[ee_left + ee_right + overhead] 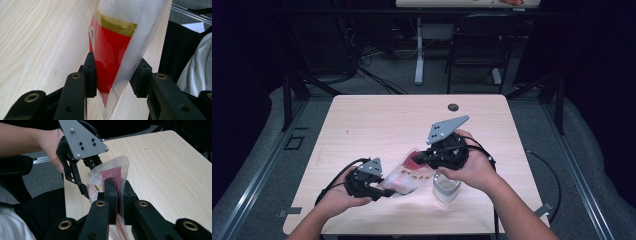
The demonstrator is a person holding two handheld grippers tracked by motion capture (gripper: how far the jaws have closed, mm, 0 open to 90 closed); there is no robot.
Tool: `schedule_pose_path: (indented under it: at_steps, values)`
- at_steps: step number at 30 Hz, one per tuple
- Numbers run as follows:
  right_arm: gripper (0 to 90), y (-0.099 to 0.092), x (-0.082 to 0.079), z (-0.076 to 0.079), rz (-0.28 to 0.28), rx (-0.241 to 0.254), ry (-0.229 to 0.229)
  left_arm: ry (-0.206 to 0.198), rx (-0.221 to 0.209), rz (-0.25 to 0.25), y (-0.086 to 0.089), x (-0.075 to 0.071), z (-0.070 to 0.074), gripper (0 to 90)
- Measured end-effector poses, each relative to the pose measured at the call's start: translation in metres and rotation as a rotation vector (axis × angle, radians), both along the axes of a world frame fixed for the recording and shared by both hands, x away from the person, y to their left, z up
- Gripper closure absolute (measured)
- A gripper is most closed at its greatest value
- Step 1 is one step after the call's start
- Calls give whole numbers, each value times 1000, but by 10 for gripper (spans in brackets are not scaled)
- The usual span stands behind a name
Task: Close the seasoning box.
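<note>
A clear plastic bag (407, 172) with a red printed panel hangs between the two grippers above the table (377, 120), just left of a small white cup (446, 188) that stands on the table near its front edge. In the high view the left gripper (379, 192) takes the bag's lower left end and the right gripper (419, 159) its upper right end, so the bag slants up from left to right, with the cup just below the right hand (474, 167). In the left gripper view the bag (115, 50) tapers down to a corner between the jaws; the left gripper (116, 75) stands partly spread, one pad touching the red panel and the other resting against the clear film, so it holds the bag loosely on that corner. In the right gripper view the right gripper (119, 195) has its jaws nearly together, pinching a thin edge of the bag (110, 176) between the pads, while the left gripper (87, 177), topped by its grey plate (82, 138), grips the bag's far end and the left hand (51, 147) wraps its body. The bag carries white contents at the top, seen above a gold stripe in the left gripper view.
</note>
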State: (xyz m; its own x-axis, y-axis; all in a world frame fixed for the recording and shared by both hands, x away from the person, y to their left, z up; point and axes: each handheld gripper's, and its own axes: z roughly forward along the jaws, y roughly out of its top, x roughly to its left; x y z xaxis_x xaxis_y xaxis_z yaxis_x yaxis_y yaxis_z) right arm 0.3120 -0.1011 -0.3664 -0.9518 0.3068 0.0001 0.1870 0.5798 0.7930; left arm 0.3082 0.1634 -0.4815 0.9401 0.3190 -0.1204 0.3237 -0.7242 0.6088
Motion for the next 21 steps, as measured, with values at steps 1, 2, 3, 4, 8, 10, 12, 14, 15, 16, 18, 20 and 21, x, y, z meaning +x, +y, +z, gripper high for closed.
schedule_pose_path:
  at_steps: [1, 2, 3, 4, 8, 10, 12, 14, 15, 16, 18, 20, 21]
  values:
    - [860, 0, 0, -1, -3, 2, 3, 4, -1, 2, 0, 0, 0, 639]
    - [856, -1, 0, -1, -5, 3, 3, 6, -2, 6, 0, 0, 0, 640]
    - [853, -2, 0, -2, -6, -1, 2, 5, 1, 7, 0, 0, 1, 641]
    - [852, -3, 0, -2, -10, 0, 2, 2, 5, 8, 1, -1, 2, 643]
    - [839, -7, 0, -5, -19, 7, 5, -8, 14, 11, 3, 0, 5, 649]
    - [827, -8, 0, -7, -25, 6, 0, -10, 18, 16, 4, 0, 6, 651]
    - [820, -10, 0, -9, -30, 3, -5, -9, 20, 14, 5, 1, 7, 655]
    - [815, -12, 0, -11, -33, 1, 0, -6, 23, 14, 6, 1, 8, 658]
    - [810, -13, 0, -12, -37, -1, 2, -4, 23, 14, 6, 1, 8, 660]
    - [807, -14, 1, -13, -37, 0, 2, -4, 25, 14, 6, 1, 9, 660]
    - [801, -16, 1, -15, -43, 2, 6, -4, 25, 15, 6, 1, 10, 663]
    - [798, -18, 1, -16, -49, -1, 6, -6, 30, 20, 7, 2, 12, 665]
    - [798, -18, 1, -17, -51, -3, 5, -7, 32, 18, 7, 2, 12, 667]
